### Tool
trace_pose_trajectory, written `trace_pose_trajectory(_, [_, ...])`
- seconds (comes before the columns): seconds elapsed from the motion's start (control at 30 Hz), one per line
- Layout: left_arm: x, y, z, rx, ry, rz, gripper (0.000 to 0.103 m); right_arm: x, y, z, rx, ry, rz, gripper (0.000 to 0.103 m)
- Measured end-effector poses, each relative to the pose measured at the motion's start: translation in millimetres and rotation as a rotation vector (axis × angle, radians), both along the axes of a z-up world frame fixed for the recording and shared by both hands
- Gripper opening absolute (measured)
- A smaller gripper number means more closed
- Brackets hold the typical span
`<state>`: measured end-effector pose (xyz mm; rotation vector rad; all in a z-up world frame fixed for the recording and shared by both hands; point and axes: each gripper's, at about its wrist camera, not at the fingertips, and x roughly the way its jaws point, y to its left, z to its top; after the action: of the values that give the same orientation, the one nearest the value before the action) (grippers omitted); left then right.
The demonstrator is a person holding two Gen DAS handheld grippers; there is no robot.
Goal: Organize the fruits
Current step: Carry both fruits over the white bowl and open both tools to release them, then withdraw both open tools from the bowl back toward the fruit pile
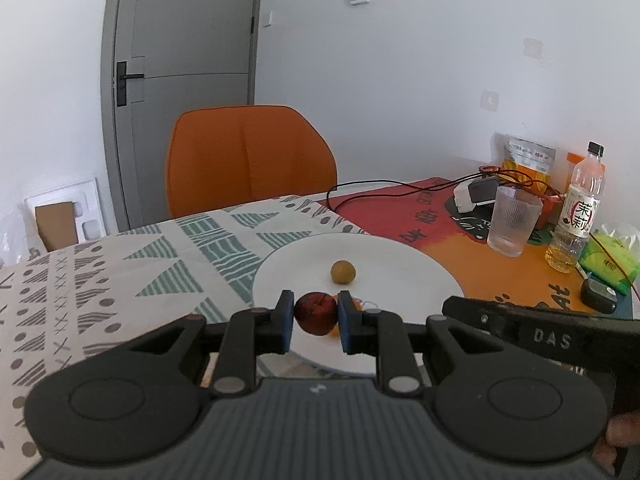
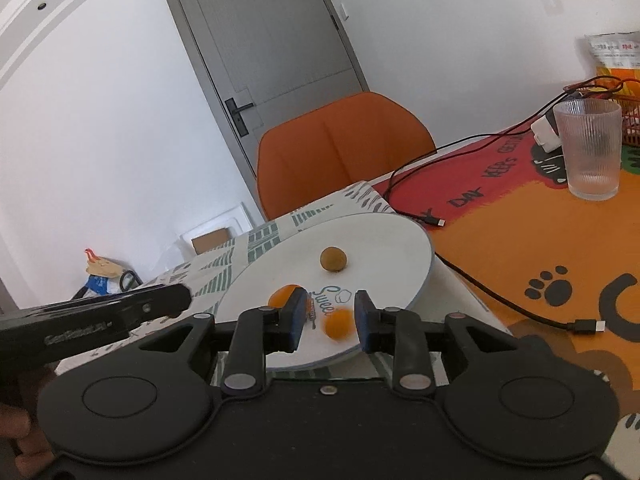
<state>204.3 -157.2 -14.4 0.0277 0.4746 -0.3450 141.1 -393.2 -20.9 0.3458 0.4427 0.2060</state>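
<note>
A white plate lies on the patterned tablecloth; it also shows in the right wrist view. A small brown-green round fruit sits near its middle, also visible from the right wrist. My left gripper is shut on a dark red apple just above the plate's near side. An orange fruit peeks out behind the apple. My right gripper is open over the plate's near edge, with a blurred orange fruit between its fingers, apart from them. A second orange fruit lies behind its left finger.
An orange chair stands behind the table. On the orange mat at the right are a ribbed glass, a tea bottle, a green tissue pack, a black fob, cables and a charger.
</note>
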Motion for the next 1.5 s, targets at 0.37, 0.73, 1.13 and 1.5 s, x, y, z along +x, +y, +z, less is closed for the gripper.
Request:
trace_pose_trajectory(0.37, [9, -13, 11, 0.01, -0.035, -0.001, 0.023, -2, -3, -7, 0.011, 0.025, 0.016, 0.03])
trace_pose_trajectory(0.73, [0, 16, 15, 0.0, -0.022, 0.071, 0.052, -2, 5, -6, 0.01, 0.04, 0.042, 0.041])
trace_pose_trajectory(1.13, [-21, 57, 12, -0.023, -0.011, 0.193, 0.085, -5, 27, -1, -0.032, 0.034, 0.077, 0.061])
trace_pose_trajectory(1.5, [-40, 91, 13, -0.042, -0.018, 0.272, 0.092, -15, 50, 11, -0.071, 0.002, 0.105, 0.088])
